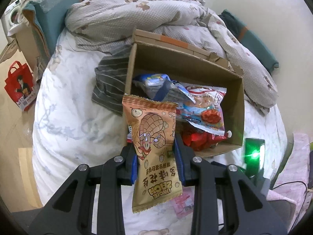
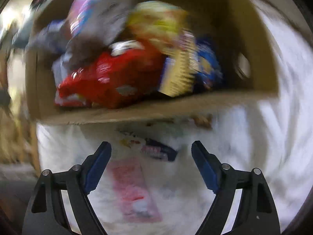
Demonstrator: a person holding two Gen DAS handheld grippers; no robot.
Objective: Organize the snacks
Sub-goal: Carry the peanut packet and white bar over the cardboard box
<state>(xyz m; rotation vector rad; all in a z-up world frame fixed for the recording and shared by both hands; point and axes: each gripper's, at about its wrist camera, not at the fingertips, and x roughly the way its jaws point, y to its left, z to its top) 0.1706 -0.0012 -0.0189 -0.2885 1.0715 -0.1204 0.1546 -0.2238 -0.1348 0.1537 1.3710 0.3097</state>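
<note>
**Peanut pack pinched above the snack box**

On the white bed (image 1: 74, 121), a cardboard box (image 1: 239, 105) stands open with snack bags piled inside: a red bag (image 1: 197, 139) low at the near end, a pale bag printed with shrimp-like pieces (image 1: 203, 109) above it, and a blue and white bag (image 1: 154, 82) toward the far end. The left gripper (image 1: 155, 156) is pressed together on an orange peanut snack pack (image 1: 154, 135), its blue pads squeezing the pack's sides; the pack stands upright, its top edge in front of the box's near corner. A crumpled quilt (image 1: 137, 19) lies behind the box, and a red shopping bag (image 1: 19, 86) sits on the floor to the left.

The right wrist view is heavily blurred. The right gripper (image 2: 151, 150) is spread wide with nothing between its pads, over the bed just outside the box's near wall (image 2: 156, 107). Beneath it lie a pink packet (image 2: 133, 186) and a dark-ended packet (image 2: 156, 148).
</note>
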